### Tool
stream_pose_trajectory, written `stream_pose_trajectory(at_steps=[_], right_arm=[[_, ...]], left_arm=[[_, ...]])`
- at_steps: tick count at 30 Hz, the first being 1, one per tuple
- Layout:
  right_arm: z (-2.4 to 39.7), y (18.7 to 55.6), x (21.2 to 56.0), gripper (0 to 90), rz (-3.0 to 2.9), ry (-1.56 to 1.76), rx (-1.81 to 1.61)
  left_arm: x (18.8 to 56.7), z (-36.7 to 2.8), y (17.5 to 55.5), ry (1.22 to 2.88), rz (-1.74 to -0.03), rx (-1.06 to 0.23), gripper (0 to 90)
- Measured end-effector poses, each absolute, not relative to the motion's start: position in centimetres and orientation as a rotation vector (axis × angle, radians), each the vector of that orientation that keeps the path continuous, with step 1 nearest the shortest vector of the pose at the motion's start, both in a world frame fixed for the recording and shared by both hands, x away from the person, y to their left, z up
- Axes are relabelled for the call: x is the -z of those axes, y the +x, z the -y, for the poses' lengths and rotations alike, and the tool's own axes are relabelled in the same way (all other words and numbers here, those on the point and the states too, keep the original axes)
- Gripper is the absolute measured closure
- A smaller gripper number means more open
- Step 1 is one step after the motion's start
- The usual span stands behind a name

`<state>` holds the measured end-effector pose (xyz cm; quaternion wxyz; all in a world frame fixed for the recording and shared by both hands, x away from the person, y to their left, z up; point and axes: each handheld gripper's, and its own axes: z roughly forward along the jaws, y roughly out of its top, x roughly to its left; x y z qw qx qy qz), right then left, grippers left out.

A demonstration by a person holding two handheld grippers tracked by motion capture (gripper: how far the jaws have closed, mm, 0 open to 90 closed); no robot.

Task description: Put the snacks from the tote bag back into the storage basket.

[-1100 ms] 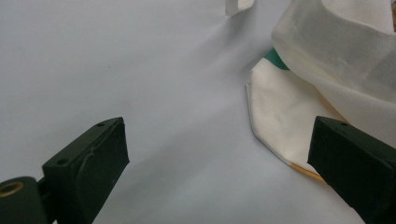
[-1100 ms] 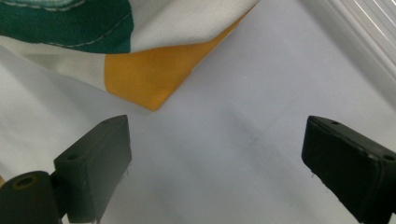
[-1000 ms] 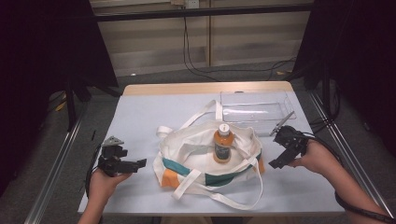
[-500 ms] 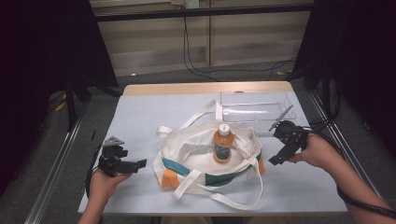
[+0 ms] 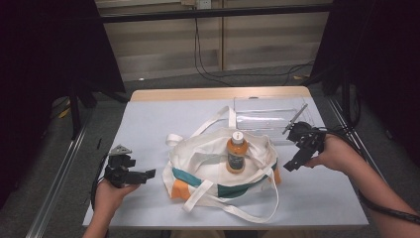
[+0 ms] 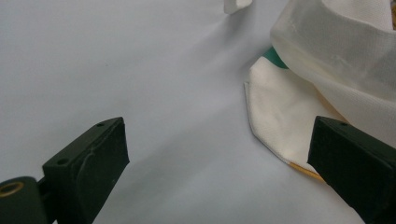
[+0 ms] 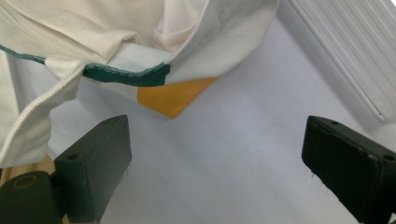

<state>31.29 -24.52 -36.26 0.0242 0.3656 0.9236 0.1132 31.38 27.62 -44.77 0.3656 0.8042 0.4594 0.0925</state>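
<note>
A white tote bag [image 5: 208, 168] with a green band and orange corners lies open in the middle of the table. An orange bottle [image 5: 236, 154] with a white cap stands upright inside it. My left gripper [image 5: 147, 174] hovers just left of the bag, open, with bare table between its jaws [image 6: 219, 140] and the bag's corner [image 6: 280, 121] by the right jaw. My right gripper [image 5: 291, 165] is held at the bag's right end, also open [image 7: 217, 140], facing the orange corner [image 7: 175, 95]. Neither holds anything.
A clear plastic box [image 5: 270, 115] sits at the back right, just behind my right gripper; its ribbed wall [image 7: 345, 51] is close on that side. The bag's straps [image 5: 237, 210] trail toward the front edge. The pale table [image 5: 148, 119] ends near both forearms.
My right gripper has shifted slightly back and up beside the bag's right end. The left gripper, bag and bottle have stayed put.
</note>
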Motion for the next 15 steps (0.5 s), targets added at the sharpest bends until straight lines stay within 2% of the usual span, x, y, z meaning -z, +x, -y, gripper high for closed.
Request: stream_pose_trajectory(at_steps=[15], right_arm=[[23.0, 31.9, 34.5, 8.0, -2.874, 1.081, -0.345]], left_arm=[[44.7, -27.7, 31.4, 2.070, -1.176, -0.235, 4.8]])
